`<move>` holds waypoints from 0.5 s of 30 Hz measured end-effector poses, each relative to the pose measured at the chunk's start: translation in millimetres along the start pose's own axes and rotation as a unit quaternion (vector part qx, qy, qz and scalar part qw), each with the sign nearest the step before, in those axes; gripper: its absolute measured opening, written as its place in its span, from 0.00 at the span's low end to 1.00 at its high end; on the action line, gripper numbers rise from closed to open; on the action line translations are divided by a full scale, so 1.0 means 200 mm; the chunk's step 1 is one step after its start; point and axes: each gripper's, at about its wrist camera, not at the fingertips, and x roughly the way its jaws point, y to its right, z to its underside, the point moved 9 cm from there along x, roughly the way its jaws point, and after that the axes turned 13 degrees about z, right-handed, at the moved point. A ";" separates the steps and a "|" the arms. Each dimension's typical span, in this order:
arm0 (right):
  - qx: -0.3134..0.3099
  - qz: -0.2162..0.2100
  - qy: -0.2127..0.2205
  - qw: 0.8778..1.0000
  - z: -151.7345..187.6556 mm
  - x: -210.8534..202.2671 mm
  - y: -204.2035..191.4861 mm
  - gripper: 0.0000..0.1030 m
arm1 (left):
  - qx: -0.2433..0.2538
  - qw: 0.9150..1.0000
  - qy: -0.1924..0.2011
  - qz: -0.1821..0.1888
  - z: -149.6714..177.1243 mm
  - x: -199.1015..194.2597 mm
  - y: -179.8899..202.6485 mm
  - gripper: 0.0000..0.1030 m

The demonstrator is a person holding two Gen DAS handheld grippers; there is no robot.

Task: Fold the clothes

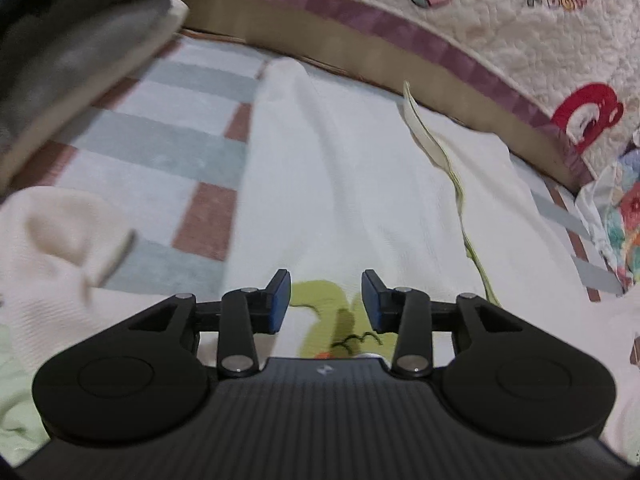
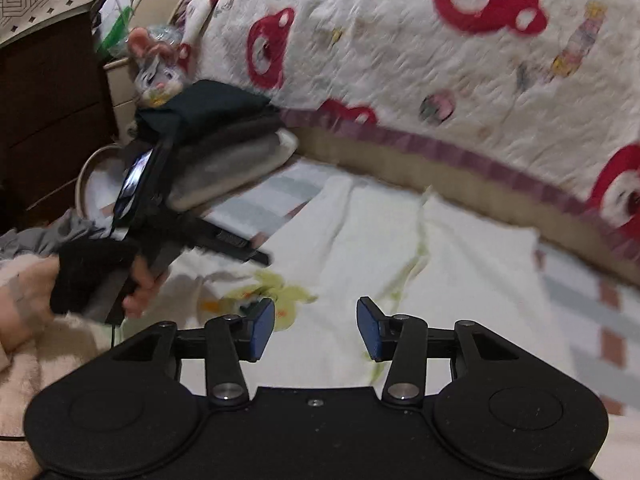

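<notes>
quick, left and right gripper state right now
left gripper: open, nothing between the pads, over the white garment.
right gripper: open, holding nothing, above the same garment.

The left claw (image 1: 325,300) hangs open and empty over a white garment (image 1: 340,184) on a striped rug (image 1: 168,140).

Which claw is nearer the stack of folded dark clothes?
Left. The left claw hangs just beside the stack, over the white garment; the right claw sits farther back, the stack well ahead to its left.
</notes>
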 end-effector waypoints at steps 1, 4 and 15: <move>-0.008 0.021 -0.002 1.000 0.00 0.05 0.05 0.49 | 0.012 1.000 -0.005 0.002 -0.02 0.02 0.01 0.41; -0.018 0.072 -0.026 0.997 -0.03 0.17 0.23 0.49 | 0.045 0.999 -0.013 0.012 -0.14 0.10 -0.02 0.43; 0.014 0.061 -0.128 0.990 -0.34 0.82 1.13 0.62 | 0.019 1.000 -0.004 0.006 -0.70 0.46 -0.33 0.57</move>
